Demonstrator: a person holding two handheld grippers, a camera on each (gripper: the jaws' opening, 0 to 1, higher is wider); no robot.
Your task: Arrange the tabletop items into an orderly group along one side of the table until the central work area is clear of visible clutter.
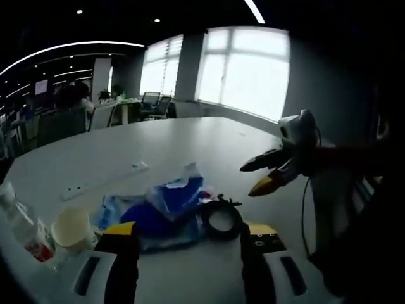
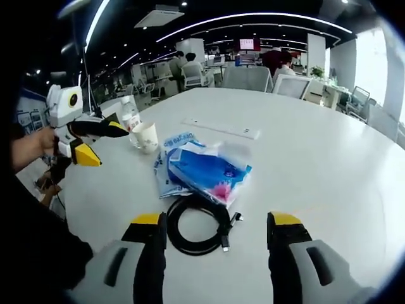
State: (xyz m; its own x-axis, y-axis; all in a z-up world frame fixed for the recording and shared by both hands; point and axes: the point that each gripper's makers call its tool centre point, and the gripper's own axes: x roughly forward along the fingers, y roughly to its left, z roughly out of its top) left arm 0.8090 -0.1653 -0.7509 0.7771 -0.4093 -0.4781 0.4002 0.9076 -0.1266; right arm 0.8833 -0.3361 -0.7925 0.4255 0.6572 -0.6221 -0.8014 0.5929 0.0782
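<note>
A heap of blue plastic bags (image 1: pixel 164 209) (image 2: pixel 202 164) lies on the white table (image 1: pixel 190 136) (image 2: pixel 316 158). Against it rests a coiled black cable (image 1: pixel 221 218) (image 2: pixel 199 225). Beside the bags stand a paper cup (image 1: pixel 71 227) (image 2: pixel 147 136) and a water bottle (image 1: pixel 25 225) (image 2: pixel 130 114). My left gripper (image 1: pixel 193 231) (image 2: pixel 107 145) is open, just short of the bags and cable. My right gripper (image 2: pixel 216 221) (image 1: pixel 250 179) is open too, its jaws either side of the cable coil, above the table.
A white power strip (image 1: pixel 104 180) (image 2: pixel 221 128) lies flat beyond the bags. A hand (image 2: pixel 28 145) holds the left gripper. Office chairs (image 2: pixel 247 77) and desks with seated people stand past the far table edge. Windows (image 1: pixel 243 69) light the room.
</note>
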